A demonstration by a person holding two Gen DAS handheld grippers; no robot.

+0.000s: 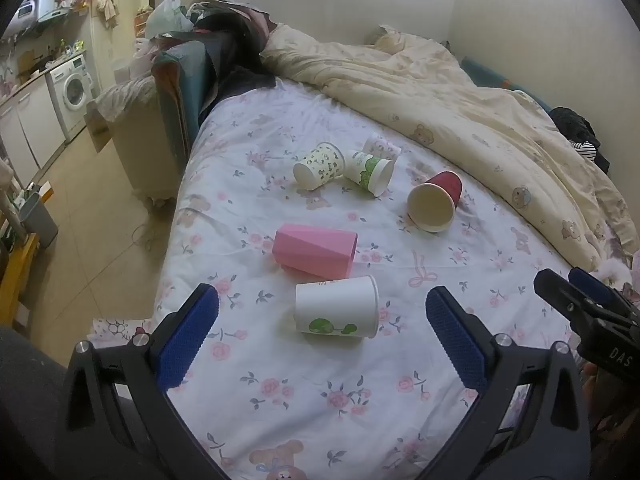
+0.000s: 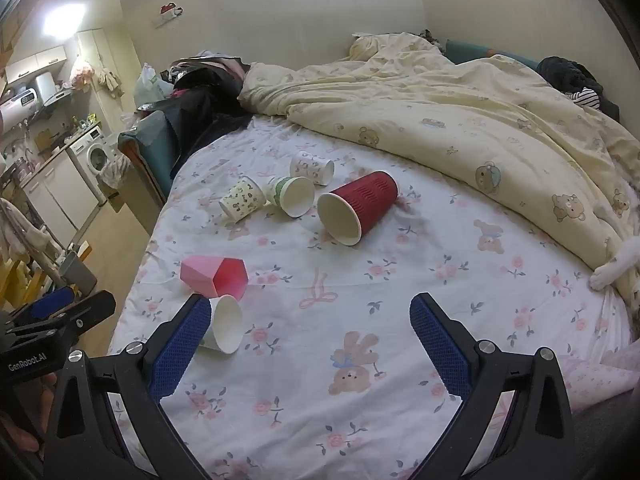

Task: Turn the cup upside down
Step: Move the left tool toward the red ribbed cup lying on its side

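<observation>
Several cups lie on their sides on the floral bed sheet (image 1: 320, 400). Nearest is a white paper cup with a green print (image 1: 337, 306), also in the right wrist view (image 2: 225, 329). Behind it lie a pink faceted cup (image 1: 314, 251) (image 2: 216, 276), a red cup (image 1: 435, 201) (image 2: 357, 207), and three small patterned cups (image 1: 320, 165) (image 2: 243, 198). My left gripper (image 1: 322, 336) is open and empty, the white cup just beyond its fingertips. My right gripper (image 2: 310, 340) is open and empty over the sheet, its left finger (image 2: 182, 344) beside the white cup.
A cream bear-print quilt (image 1: 460, 92) (image 2: 460, 120) is bunched along the far and right side of the bed. Dark clothes and bags (image 1: 224, 52) pile at the far left corner. The floor (image 1: 92, 208), a washing machine (image 1: 74, 88) and a grey bin (image 1: 38, 218) lie left.
</observation>
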